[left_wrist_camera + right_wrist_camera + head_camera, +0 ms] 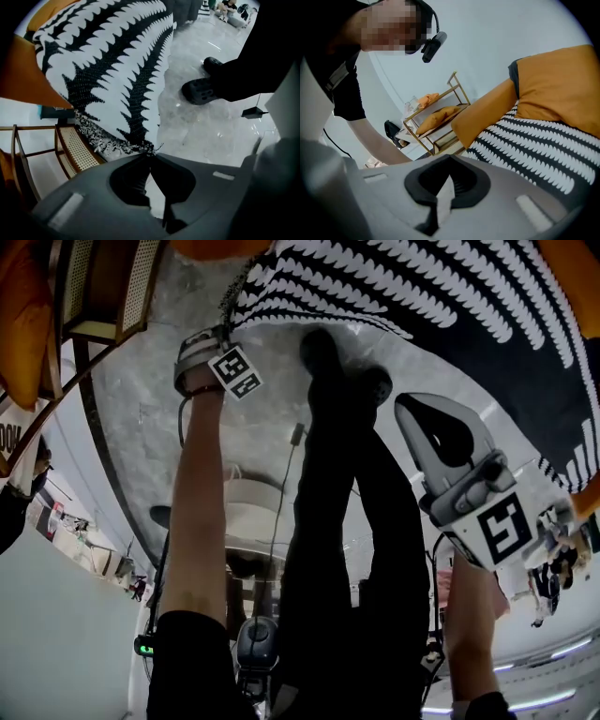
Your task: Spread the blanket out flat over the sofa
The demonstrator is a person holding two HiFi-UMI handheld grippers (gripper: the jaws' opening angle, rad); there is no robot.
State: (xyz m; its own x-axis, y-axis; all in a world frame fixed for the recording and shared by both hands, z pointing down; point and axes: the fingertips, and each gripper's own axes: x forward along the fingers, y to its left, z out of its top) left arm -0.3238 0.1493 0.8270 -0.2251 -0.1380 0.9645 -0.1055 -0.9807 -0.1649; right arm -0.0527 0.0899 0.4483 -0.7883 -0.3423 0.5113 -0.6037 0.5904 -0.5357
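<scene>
The left claw [151,154] is clenched on the fringed corner of the blanket [117,61], its 2 jaws pinched tip to tip with the frayed black-and-white threads bunched right at the nip. From that corner the blanket rises away from the claw, up and to the left, its toothed black-and-white pattern draped over an orange cushion [23,75]. In the head view the same claw [220,338] sits at the blanket's [422,287] lower left edge, arm stretched toward it.

The right claw [449,158] is also clenched, jaws together at the tips. The blanket [534,140] lies just beyond it and to its right, under orange cushions [553,89]. I cannot tell whether any cloth is caught in this claw. In the head view this claw [408,409] points at the blanket's near edge.

A cane-panelled wooden frame [75,150] stands beside the hanging cloth. A dark shoe [201,89] rests on the glossy marble floor [211,136].
</scene>
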